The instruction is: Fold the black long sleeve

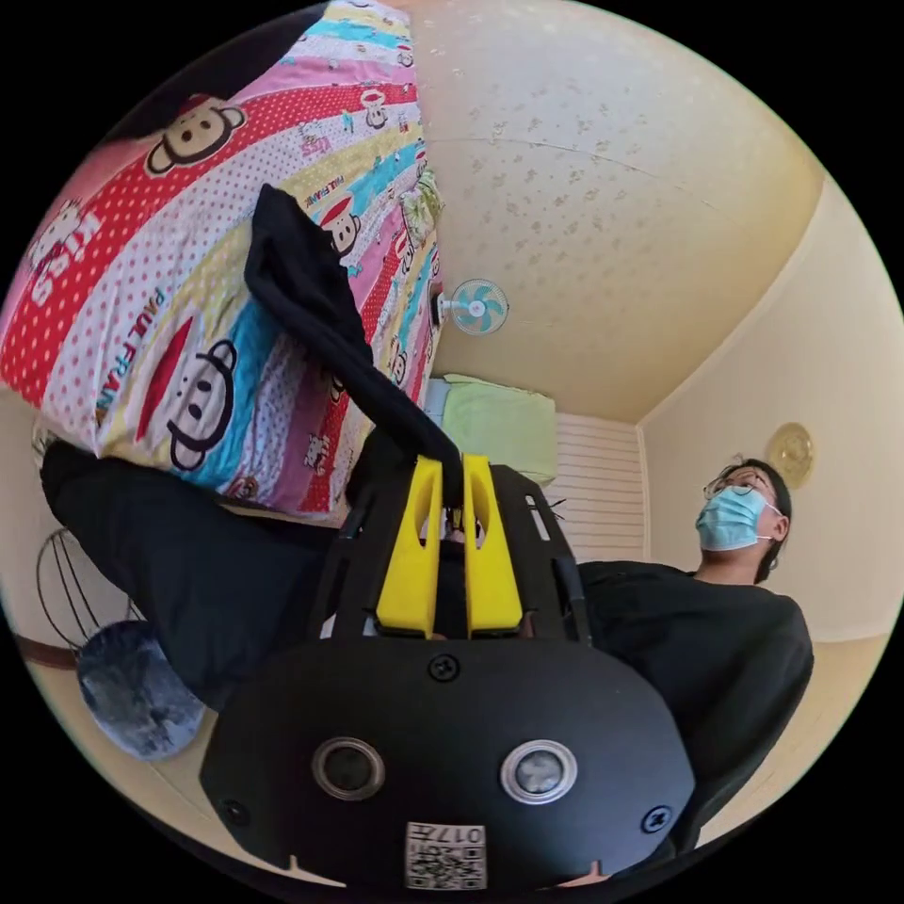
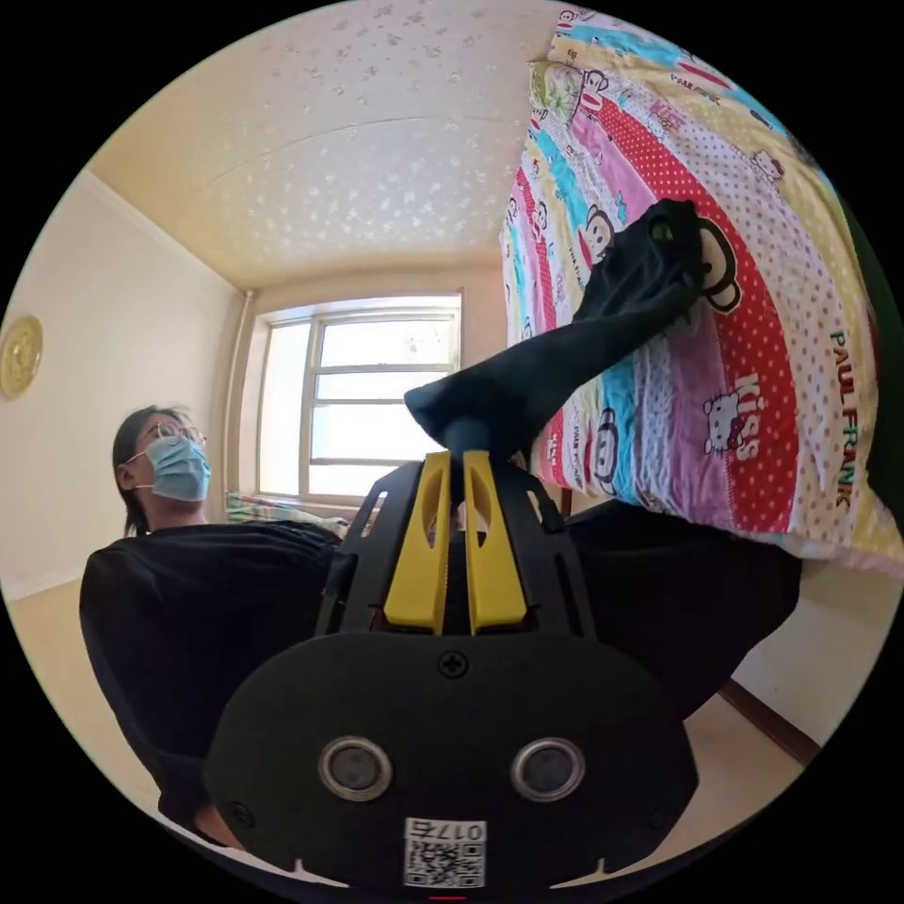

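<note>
Both tongs are pinched tight on the black long sleeve. It stretches long from the left tongs and the right tongs up to the bed, where its far part lies.
</note>
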